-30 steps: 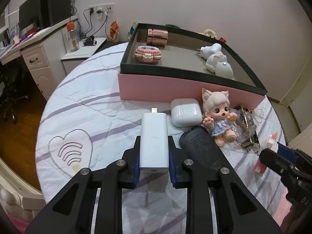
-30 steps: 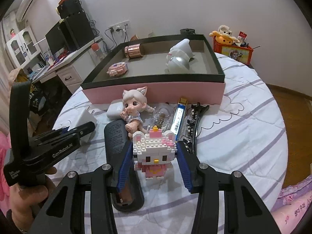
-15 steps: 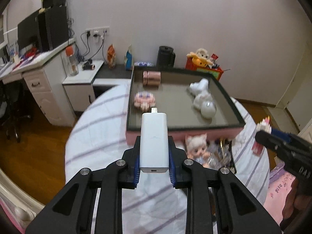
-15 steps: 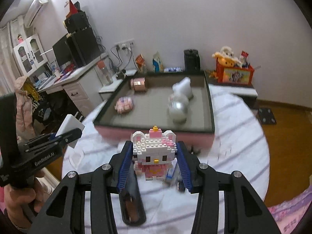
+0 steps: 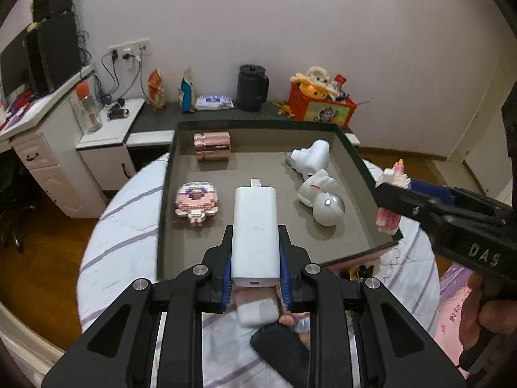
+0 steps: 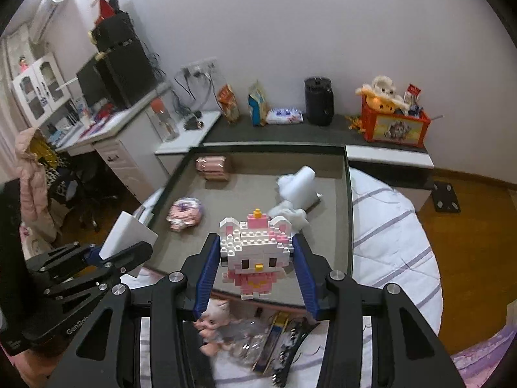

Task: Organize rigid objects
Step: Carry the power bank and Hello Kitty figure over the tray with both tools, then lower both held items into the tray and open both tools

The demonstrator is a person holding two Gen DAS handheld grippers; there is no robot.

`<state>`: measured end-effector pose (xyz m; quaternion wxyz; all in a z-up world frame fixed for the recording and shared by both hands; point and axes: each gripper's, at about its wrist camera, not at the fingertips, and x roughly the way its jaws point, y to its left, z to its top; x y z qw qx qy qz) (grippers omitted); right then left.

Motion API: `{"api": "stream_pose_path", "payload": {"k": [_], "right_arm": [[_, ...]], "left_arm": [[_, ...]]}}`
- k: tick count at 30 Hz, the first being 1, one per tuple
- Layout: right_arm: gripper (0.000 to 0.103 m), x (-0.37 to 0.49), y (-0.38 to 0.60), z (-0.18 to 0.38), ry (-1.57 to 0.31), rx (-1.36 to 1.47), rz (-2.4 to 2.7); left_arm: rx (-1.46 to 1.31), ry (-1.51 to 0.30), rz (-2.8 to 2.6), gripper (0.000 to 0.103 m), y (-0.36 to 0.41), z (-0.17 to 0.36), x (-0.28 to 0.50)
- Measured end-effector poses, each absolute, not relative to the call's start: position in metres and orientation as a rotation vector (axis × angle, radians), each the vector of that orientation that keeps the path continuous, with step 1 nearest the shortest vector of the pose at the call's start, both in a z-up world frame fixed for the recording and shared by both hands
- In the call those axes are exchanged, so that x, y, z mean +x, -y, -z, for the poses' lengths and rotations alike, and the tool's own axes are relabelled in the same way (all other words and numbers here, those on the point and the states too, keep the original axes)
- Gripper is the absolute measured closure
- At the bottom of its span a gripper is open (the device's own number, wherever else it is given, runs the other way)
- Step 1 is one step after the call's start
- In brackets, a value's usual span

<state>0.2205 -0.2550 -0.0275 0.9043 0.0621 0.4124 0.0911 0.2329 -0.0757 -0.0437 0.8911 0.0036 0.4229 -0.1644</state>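
Pale wall (image 5: 290,16), wood floor (image 5: 35,258), white desk (image 6: 122,139), dark low shelf (image 6: 284,131).

- The white charger (image 5: 256,236) is seen as smooth, glossy plastic.
- The cat figure (image 6: 255,252) is built of studded plastic bricks.
- The tray (image 5: 258,168) is lined with a matt grey, felt-like floor.
- The rose-gold cylinder (image 5: 211,145) is finished in shiny metal.
- The bed cover (image 6: 387,236) is made of quilted cloth.
- The floor (image 5: 38,258) is laid in polished wood.
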Motion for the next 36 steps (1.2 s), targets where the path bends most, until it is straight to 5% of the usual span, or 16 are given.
{"api": "stream_pose_path", "payload": {"k": [20, 22, 23, 24, 30, 36], "right_arm": [[0.056, 0.255, 0.27, 0.089, -1.015, 0.125, -0.137], [0.056, 0.257, 0.268, 0.093, -1.032, 0.108, -0.132], [0.054, 0.258, 0.268, 0.095, -1.033, 0.105, -0.128], [0.044, 0.258, 0.269, 0.095, -1.032, 0.109, -0.125], [0.02, 0.252, 0.272, 0.088, -1.004, 0.119, -0.108], [0.02, 0.239, 0.272, 0.07, -0.963, 0.13, -0.089]], "left_arm": [[0.06, -1.009, 0.321, 0.079, 0.11, 0.098, 0.277], [0.072, -1.012, 0.312, 0.066, 0.111, 0.099, 0.278], [0.075, -1.014, 0.305, 0.047, 0.111, 0.099, 0.277], [0.084, -1.004, 0.29, 0.039, 0.11, 0.097, 0.276], [0.105, -0.962, 0.218, 0.016, 0.099, 0.081, 0.268], [0.082, -0.888, 0.186, 0.002, 0.077, 0.051, 0.246]]}}
